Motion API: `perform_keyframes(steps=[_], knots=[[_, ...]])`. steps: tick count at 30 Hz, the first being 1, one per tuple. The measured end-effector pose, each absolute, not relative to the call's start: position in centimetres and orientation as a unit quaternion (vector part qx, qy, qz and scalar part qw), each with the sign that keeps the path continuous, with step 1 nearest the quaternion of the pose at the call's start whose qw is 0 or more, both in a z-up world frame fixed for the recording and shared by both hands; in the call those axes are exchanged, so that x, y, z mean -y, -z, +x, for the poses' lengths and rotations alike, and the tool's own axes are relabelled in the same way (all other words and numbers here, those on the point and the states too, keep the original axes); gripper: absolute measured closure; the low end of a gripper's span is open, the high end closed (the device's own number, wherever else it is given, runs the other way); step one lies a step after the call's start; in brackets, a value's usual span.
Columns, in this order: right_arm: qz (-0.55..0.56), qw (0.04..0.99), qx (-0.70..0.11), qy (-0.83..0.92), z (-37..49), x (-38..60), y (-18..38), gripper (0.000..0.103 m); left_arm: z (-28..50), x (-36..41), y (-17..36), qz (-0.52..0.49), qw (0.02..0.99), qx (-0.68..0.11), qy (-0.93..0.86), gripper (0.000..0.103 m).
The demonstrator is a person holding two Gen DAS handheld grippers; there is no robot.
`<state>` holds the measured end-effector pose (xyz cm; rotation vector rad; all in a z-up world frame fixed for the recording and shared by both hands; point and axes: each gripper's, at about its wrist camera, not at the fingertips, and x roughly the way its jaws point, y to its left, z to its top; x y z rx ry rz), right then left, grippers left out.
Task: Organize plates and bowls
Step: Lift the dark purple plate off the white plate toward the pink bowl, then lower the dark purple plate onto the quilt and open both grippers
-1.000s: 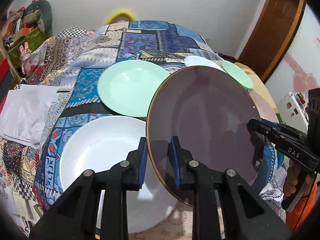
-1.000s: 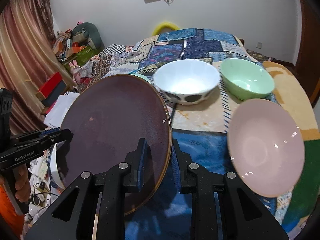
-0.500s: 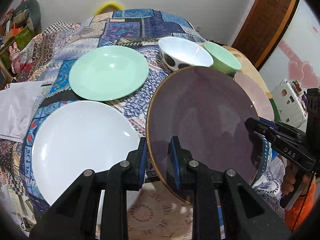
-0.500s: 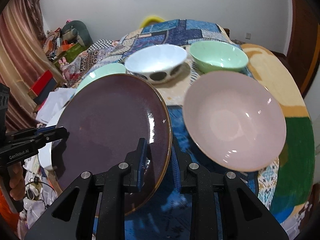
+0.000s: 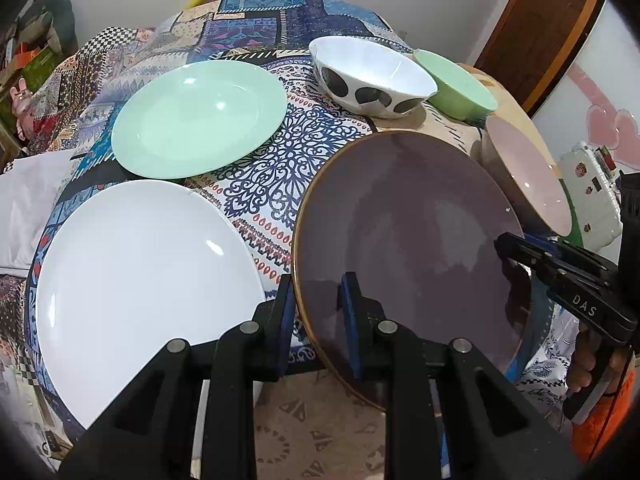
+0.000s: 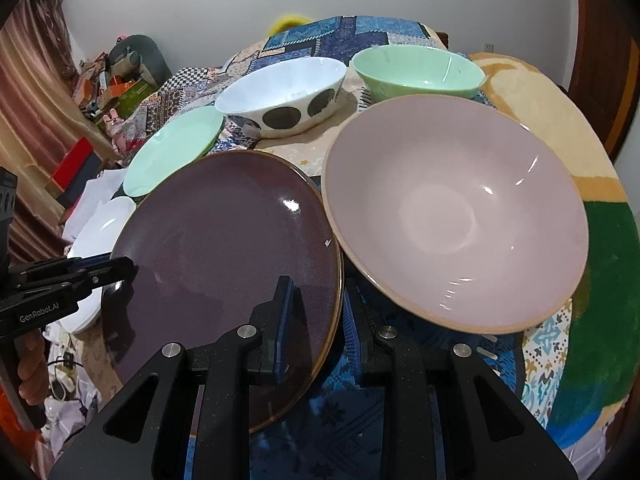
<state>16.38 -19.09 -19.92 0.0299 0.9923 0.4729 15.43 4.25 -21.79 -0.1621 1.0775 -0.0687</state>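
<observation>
A dark purple plate [image 5: 404, 240] with a gold rim is held tilted above the table's near edge. My left gripper [image 5: 318, 308] is shut on its left rim and my right gripper [image 6: 316, 312] is shut on its right rim. In the right wrist view the purple plate [image 6: 224, 248] sits just left of a large pink bowl [image 6: 456, 208], their rims very close. A white plate [image 5: 140, 280] lies at the near left with a mint plate [image 5: 200, 116] behind it. Further back stand a white bowl with black dots [image 5: 372, 76] and a green bowl [image 5: 460, 88].
A patterned patchwork cloth [image 5: 280, 168] covers the round table. A folded white cloth [image 5: 24, 200] lies off the left edge. Cluttered shelves and a red box [image 6: 72, 160] stand at the left. A brown door [image 5: 552, 28] is at the back right. A hand [image 6: 28, 356] grips the left tool.
Both grippers carried the purple plate lower and nearer the table. The pink bowl now looms large beside it in the right view. Both grips stayed shut.
</observation>
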Motion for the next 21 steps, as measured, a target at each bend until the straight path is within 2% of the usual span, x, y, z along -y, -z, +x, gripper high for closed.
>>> perform_keyframes(steps=[13,21], knots=[[-0.002,0.856,-0.47,-0.215,16.2,18.9,20.0,0.081,16.7,-4.7,22.9,-0.086,0.848,-0.523,0.024,0.081],[-0.01,0.866,-0.453,-0.212,14.9,19.3,17.9,0.081,14.8,-4.6,20.0,-0.073,0.87,-0.487,0.023,0.08]])
